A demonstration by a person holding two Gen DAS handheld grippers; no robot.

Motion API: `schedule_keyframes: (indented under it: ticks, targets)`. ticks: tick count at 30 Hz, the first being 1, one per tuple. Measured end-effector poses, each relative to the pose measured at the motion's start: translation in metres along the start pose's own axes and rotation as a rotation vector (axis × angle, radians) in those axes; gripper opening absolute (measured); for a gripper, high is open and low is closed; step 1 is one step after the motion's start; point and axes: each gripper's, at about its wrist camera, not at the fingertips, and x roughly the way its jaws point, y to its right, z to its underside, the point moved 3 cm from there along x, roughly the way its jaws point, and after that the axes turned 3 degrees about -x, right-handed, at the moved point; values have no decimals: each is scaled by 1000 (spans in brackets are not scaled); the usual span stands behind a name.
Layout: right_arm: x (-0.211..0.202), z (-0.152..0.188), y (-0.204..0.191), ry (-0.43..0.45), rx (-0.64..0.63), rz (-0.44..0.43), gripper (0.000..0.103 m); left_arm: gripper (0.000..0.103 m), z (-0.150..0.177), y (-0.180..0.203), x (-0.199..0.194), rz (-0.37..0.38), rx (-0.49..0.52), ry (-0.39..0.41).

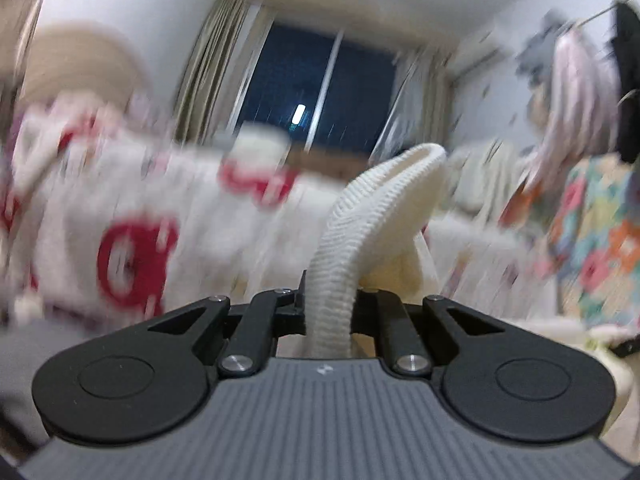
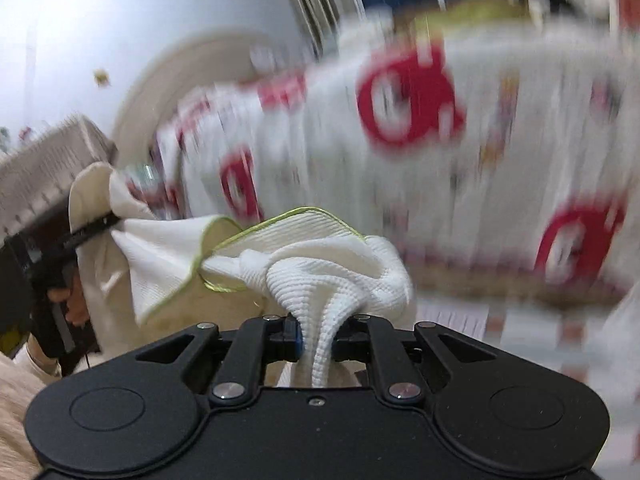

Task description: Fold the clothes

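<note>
A cream-white ribbed garment [image 2: 320, 264] with a thin green edge hangs bunched between my two grippers. In the right wrist view my right gripper [image 2: 318, 336] is shut on a thick fold of it. At the left of that view, the left gripper [image 2: 102, 222] pinches another corner, with a hand [image 2: 74, 304] on its grip. In the left wrist view my left gripper [image 1: 328, 304] is shut on a ribbed band of the garment [image 1: 384, 200], which arches up and over to the right. Both views are blurred by motion.
Behind the garment lies a bed with a white cover with red prints [image 1: 132, 256] and a rounded beige headboard [image 1: 80, 64]. A dark window [image 1: 320, 92] with curtains is at the back. Clothes on a rail [image 1: 580, 80] and a colourful patchwork cloth [image 1: 600, 240] hang at the right.
</note>
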Motion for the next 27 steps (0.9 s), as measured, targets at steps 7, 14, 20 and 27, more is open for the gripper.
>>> schedule_keyframes:
  ticks: [7,14,20,27]
  targets:
    - [124,-4,41,23,38,106,13,12,16,-28,94,-207,150,25]
    - [203,8,37,95,-104,383,65,54,110,-47,177,-463,295,-190]
    - [184,146,19,-69,-10,322,64,53,232,-74,119,-219,-113,-559]
    - [151,265,6,-148,245,371,66,55,276,-14,68,55,40,-730]
